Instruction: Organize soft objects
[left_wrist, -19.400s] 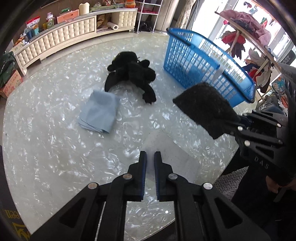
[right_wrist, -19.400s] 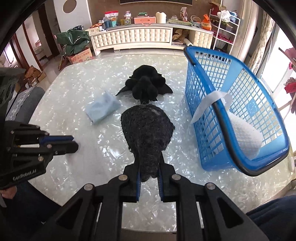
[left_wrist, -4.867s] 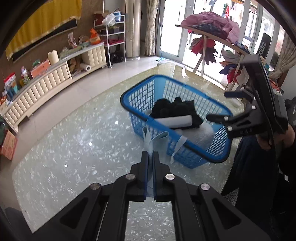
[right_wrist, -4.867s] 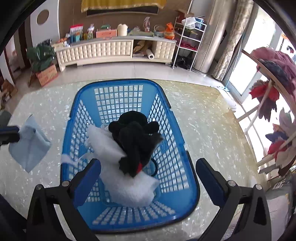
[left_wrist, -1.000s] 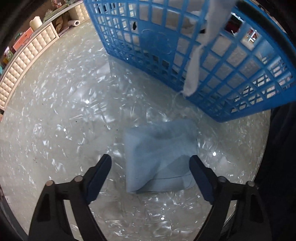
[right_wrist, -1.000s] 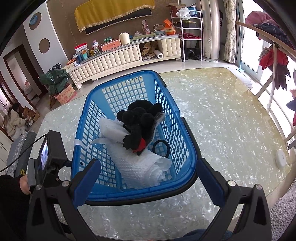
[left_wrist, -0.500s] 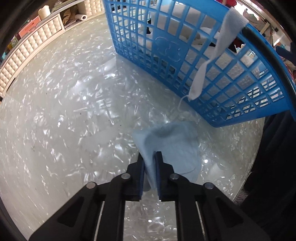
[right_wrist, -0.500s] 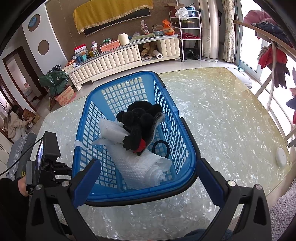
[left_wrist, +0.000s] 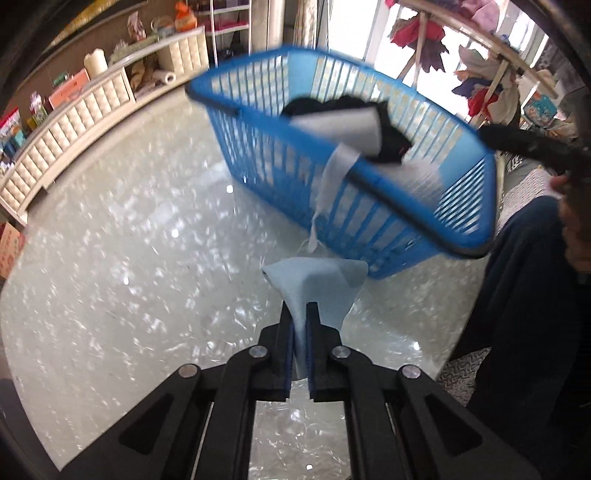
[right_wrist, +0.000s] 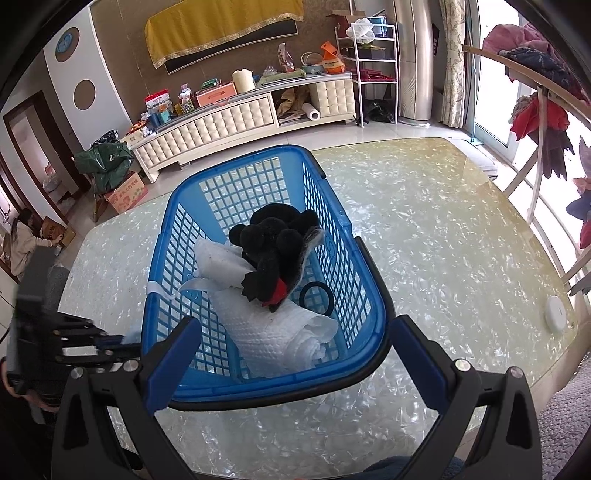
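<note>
My left gripper (left_wrist: 300, 317) is shut on a light blue folded cloth (left_wrist: 317, 284) and holds it above the table, just before the near corner of the blue plastic basket (left_wrist: 369, 206). The basket (right_wrist: 184, 236) holds a black plush toy (right_wrist: 277, 243), a rolled white towel (right_wrist: 273, 332) and a dark felt piece. A white strip (left_wrist: 332, 177) hangs over its rim. My right gripper (right_wrist: 291, 354) is open and empty above the basket's near end. The left gripper (right_wrist: 110, 345) also shows at the left of the right wrist view.
The basket stands on a pearly glass table (right_wrist: 443, 229). A small white disc (right_wrist: 557, 314) lies near the table's right edge. A cream cabinet (right_wrist: 221, 125) runs along the far wall. A clothes rack (right_wrist: 546, 110) stands at the right.
My left gripper has lifted the light blue cloth off the table and tilted up toward the basket. My right gripper stays open over the basket.
</note>
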